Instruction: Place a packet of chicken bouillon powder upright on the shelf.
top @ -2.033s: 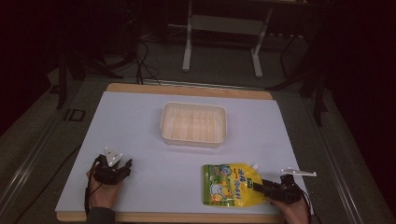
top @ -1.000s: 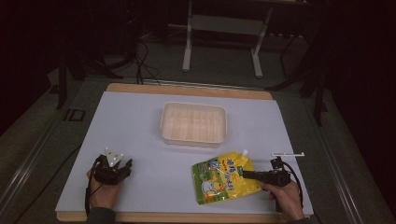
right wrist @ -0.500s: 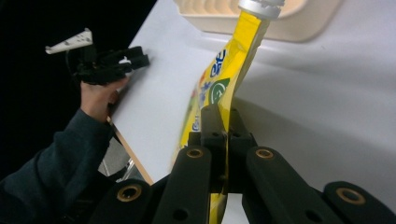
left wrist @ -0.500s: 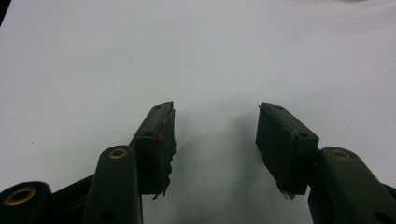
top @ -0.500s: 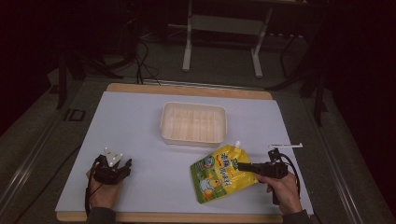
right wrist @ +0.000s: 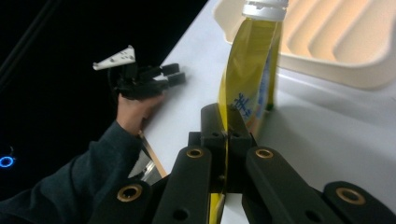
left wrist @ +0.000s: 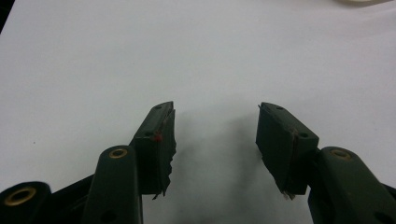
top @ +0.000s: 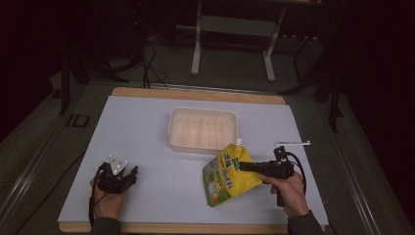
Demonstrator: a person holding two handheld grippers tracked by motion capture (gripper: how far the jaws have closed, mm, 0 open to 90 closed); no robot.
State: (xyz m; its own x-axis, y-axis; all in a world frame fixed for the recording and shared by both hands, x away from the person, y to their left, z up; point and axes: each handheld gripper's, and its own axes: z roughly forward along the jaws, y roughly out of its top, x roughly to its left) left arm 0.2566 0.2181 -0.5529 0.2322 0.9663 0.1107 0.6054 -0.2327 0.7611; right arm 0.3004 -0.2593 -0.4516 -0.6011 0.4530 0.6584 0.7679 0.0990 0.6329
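A yellow and green spouted pouch point(top: 226, 175) with a white cap point(right wrist: 264, 9) hangs tilted above the white table, its lower corner near the surface. My right gripper point(top: 243, 166) is shut on the pouch's right edge; in the right gripper view the jaws pinch the thin yellow edge point(right wrist: 226, 122). The cap end points toward the cream tray point(top: 203, 129). My left gripper point(top: 131, 174) rests on the table at the front left, open, with bare table between its fingertips point(left wrist: 162, 128).
The cream ribbed tray point(right wrist: 336, 74) sits mid-table, just behind the pouch. The table's wooden front edge point(top: 195, 228) runs close to both hands. Metal stand legs point(top: 232, 44) and cables lie on the dark floor beyond the table.
The right gripper has lifted the pouch off the table and carried it up and toward the tray, tilting it on edge. The left gripper has stayed where it was.
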